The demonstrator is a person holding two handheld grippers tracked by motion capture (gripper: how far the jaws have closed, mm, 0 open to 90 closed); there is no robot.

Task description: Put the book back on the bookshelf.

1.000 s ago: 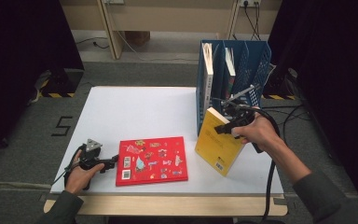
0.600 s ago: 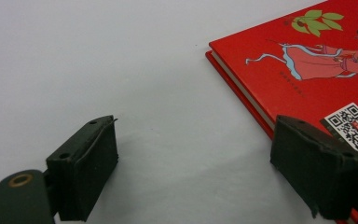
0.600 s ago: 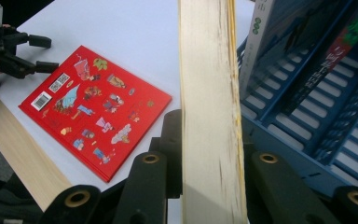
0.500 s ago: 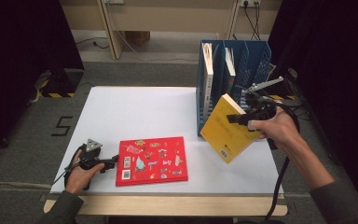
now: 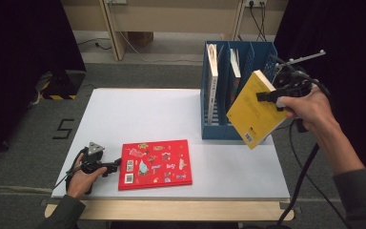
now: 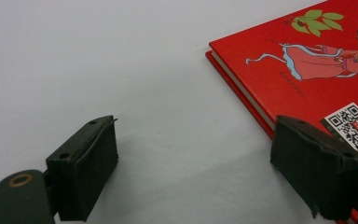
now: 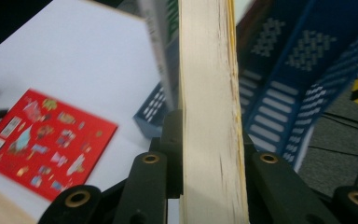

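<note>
Right gripper (image 5: 267, 97) clamped on yellow book (image 5: 256, 110), held tilted in the air at the rack (image 5: 262, 52), far right corner of table (image 5: 124, 109). Square it upright first; probably the empty right slot. Left gripper (image 5: 116, 164) open, beside red book (image 5: 155, 163).

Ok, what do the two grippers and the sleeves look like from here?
Both are black. The left gripper carries a grey three-cornered plate; its fingers are blocky, with dark pads. The right gripper trails a black cable. Both sleeves look dark grey.
</note>
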